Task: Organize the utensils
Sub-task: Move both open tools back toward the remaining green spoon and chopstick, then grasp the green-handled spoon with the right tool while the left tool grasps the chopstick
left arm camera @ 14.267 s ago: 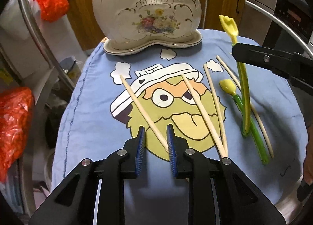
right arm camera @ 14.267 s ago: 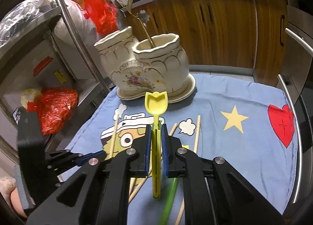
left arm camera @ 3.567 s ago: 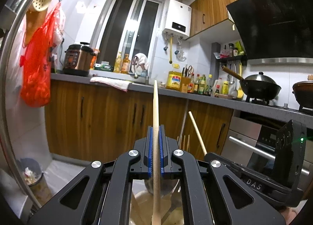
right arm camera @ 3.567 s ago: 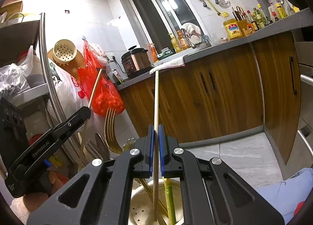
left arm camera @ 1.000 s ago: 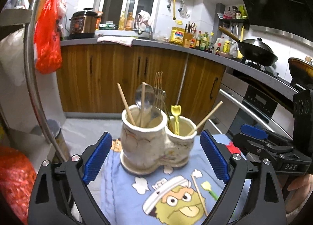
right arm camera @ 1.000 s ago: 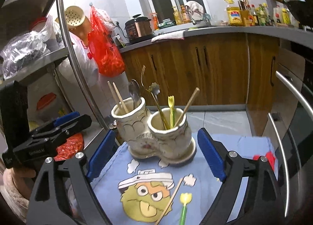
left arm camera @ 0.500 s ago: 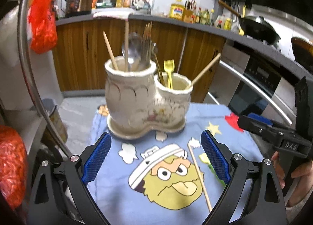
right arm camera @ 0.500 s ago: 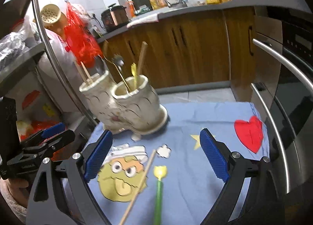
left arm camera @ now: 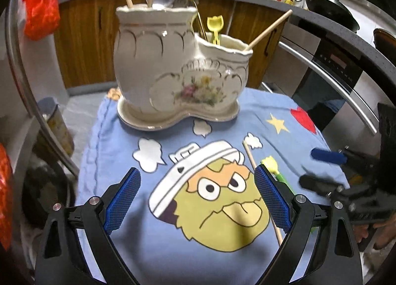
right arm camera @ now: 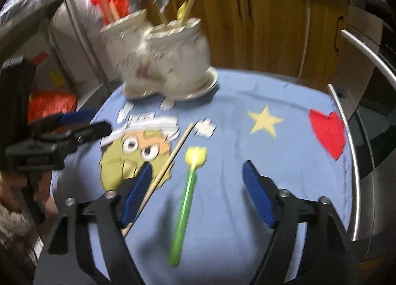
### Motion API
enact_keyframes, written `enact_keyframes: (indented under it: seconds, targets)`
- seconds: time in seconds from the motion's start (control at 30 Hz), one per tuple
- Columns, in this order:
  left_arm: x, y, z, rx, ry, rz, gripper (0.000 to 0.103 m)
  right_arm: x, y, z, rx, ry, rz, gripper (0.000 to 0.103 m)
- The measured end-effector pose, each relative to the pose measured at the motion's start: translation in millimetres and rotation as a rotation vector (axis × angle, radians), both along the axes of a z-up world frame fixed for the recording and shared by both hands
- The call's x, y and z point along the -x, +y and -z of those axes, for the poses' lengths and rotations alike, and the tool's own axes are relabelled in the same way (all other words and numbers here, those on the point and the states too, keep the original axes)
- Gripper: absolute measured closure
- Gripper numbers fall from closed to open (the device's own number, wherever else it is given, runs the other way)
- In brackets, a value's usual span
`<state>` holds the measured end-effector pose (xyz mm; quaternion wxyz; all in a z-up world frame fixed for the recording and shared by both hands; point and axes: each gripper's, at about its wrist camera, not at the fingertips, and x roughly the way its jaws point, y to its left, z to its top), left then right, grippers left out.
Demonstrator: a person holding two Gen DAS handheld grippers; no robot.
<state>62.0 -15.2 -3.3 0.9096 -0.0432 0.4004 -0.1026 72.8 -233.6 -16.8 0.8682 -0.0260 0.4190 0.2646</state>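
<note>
A cream ceramic double holder (left arm camera: 173,74) stands at the back of the blue cartoon cloth (left arm camera: 118,141), with chopsticks, a spoon, forks and a yellow utensil in it. It is blurred in the right wrist view (right arm camera: 160,57). One wooden chopstick (right arm camera: 168,168) and a green-handled yellow-tipped utensil (right arm camera: 188,193) lie on the cloth. My left gripper (left arm camera: 198,198) is open and empty above the cartoon face, the chopstick (left arm camera: 259,186) at its right finger. My right gripper (right arm camera: 198,196) is open and empty, low over the green utensil, its jaws either side of it.
Wooden cabinets (left arm camera: 81,45) and a counter with bottles stand behind. An oven with a steel handle (left arm camera: 334,82) is at the right. A metal rack post (left arm camera: 24,82) and red bags (left arm camera: 39,5) are at the left. The cloth's edges drop off all round.
Both grippers have come down and closer to the cloth. The right gripper has swung over the green utensil. Both stay wide open and empty.
</note>
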Motion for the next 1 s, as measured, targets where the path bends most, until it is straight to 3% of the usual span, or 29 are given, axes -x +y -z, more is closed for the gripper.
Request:
enact_keyframes:
  seconds: [0.2,0.4,0.5,0.87,1.0]
  targets:
    - [0.0,-11.9,6.7,-0.035,0.020,0.037,0.010,4.2,14.4,15.6,0.088,0.017,-0.038,0.073]
    - [-1.1,-23.4,11.2,-0.067,0.024,0.063,0.011,-2.2,19.4,24.2,0.118,0.037,-0.035,0.082]
    - [-2.3,-25.3,13.4,-0.067,0.032,0.069,0.011,-2.9,23.4,24.9,0.145,0.003,-0.045,0.090]
    - [-1.3,-56.3,22.9,-0.113,0.042,0.143,0.012,-19.2,-12.9,8.4,0.006,0.020,0.071,0.093]
    - [1.2,-74.2,24.9,-0.135,0.041,0.180,0.023,-20.7,-19.8,7.0,0.002,0.015,0.087,0.093]
